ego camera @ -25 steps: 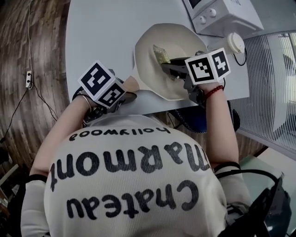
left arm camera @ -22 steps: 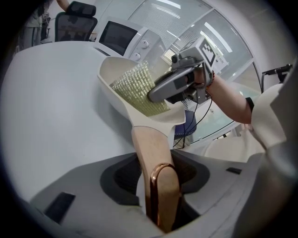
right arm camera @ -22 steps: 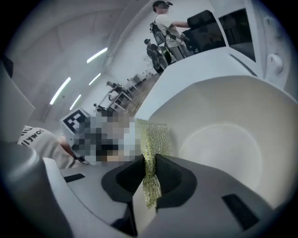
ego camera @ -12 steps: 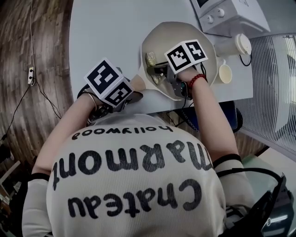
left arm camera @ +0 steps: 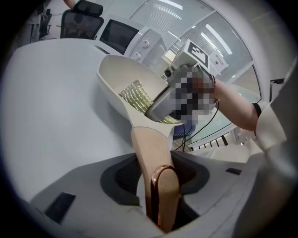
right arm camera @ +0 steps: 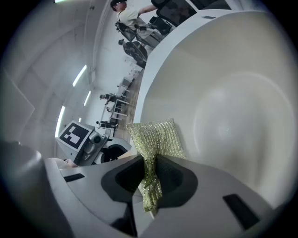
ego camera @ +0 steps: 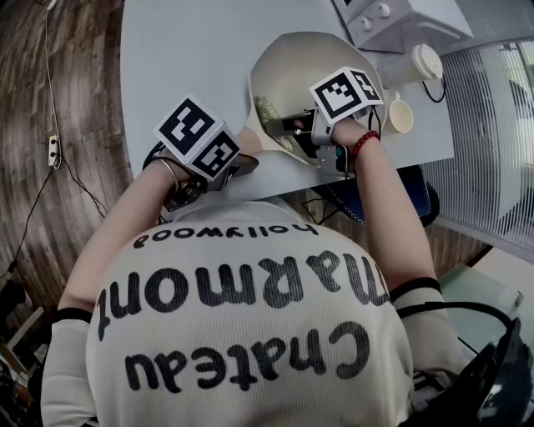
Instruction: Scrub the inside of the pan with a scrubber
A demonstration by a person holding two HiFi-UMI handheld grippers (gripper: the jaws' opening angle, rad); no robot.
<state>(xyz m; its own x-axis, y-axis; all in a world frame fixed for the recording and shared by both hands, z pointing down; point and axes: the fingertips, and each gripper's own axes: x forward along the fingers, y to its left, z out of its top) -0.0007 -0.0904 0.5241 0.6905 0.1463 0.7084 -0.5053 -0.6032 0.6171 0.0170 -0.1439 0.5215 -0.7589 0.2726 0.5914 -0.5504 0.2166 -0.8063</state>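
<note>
A cream pan rests tilted on the white table, its inside facing me. Its tan handle, copper-tipped, sits between the jaws of my left gripper, which is shut on it near the table's front edge; this left gripper carries its marker cube by my left hand. My right gripper reaches into the pan and is shut on a gold mesh scrubber. The scrubber presses flat against the pan's inner wall on the left side, also visible as a gold patch, the scrubber.
A white microwave stands at the table's back right, with a lidded paper cup and a small cup beside the pan. Cables hang under the table's front edge. Wooden floor lies to the left. People and chairs show far off.
My right gripper has slid the scrubber from the pan's middle toward its left, nearer side and rolled its wrist. The left gripper keeps the handle in the same place.
</note>
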